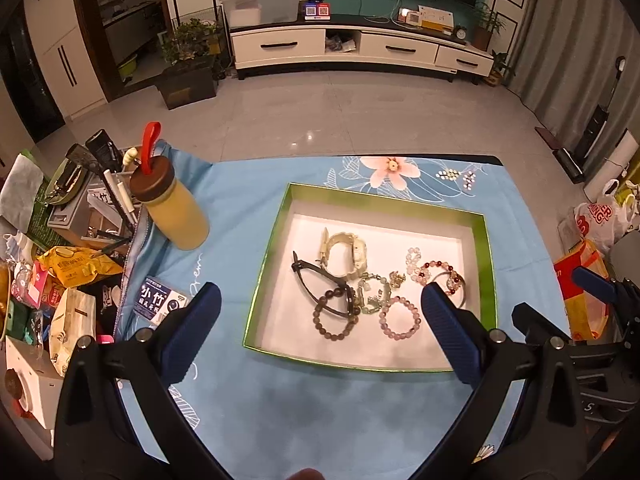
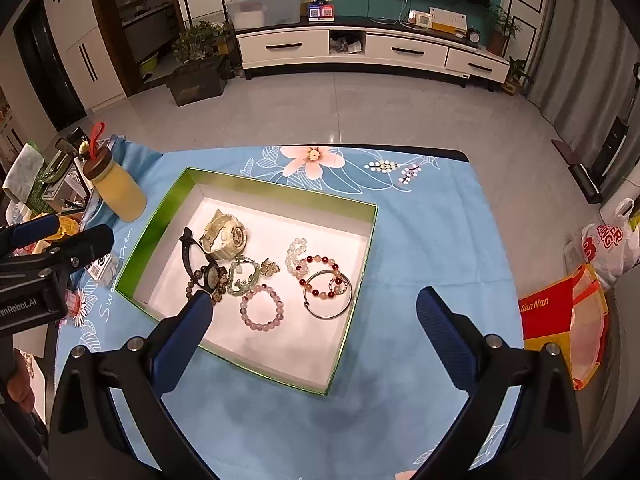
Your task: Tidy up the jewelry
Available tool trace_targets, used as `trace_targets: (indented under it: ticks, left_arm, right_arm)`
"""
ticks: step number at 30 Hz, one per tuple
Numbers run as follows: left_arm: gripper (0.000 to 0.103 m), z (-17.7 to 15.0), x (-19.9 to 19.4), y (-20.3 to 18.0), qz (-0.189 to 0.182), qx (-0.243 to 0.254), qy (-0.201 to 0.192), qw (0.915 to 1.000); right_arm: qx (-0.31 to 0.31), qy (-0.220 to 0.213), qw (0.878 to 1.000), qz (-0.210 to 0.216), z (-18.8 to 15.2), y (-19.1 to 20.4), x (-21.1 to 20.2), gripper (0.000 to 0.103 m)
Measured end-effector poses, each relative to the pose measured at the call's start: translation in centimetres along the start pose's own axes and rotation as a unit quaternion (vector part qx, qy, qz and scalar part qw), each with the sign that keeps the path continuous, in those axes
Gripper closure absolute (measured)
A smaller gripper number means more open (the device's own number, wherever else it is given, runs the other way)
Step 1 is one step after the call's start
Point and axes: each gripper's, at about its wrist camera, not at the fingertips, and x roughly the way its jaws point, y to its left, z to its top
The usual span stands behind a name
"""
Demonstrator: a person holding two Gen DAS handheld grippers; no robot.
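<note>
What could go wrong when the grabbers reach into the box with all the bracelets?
The black watch, a brown bracelet and a green bracelet lie tangled, so lifting one may drag the others out. The small pale beads may slip from the wide fingers. The box looks light, so a bump might shove it.

The left hand-held gripper [image 1: 320, 312] has black plastic arms with round silver screws and ribbed dark-blue fingers [image 1: 192, 332]; the right hand-held gripper [image 2: 314, 314] looks the same; white lettering marks the left one's black body, seen at the right view's left edge.
</note>
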Motion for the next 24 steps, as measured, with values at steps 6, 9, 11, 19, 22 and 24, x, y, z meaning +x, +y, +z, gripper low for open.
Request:
trace_targets:
  ticks: [6,9,11,19,22,24]
  left_arm:
    - [0.002,-0.20,0.38,0.05,0.008,0.004,0.003,1.0000]
    - [0.002,-0.32,0.52,0.04,0.014,0.008,0.003,0.9999]
    - [0.002,-0.34,0.52,-0.01,0.015,0.010,0.002,0.9998]
    - [0.002,-0.49,0.81,-0.08,0.022,0.013,0.001,0.9997]
    - [0.002,-0.51,0.97,-0.06,0.021,0.010,0.004,0.9997]
    - [0.002,-0.48,1.00,-0.13,0.023,0.011,0.004,0.9997]
  right_arm:
    - [-0.003,0.001,1.000,0.001,-0.14,0.11,0.26,0.001]
    - [-0.004,-0.001,1.000,0.000,-0.13,0.28,0.29,0.001]
    - [-0.005,-0.001,1.000,0.000,-0.13,0.36,0.31,0.001]
    - [-0.009,-0.003,1.000,-0.003,-0.12,0.62,0.41,0.001]
    - [-0.007,-0.002,1.000,-0.002,-0.13,0.58,0.40,0.001]
    - [-0.008,-0.003,1.000,-0.002,-0.13,0.59,0.39,0.001]
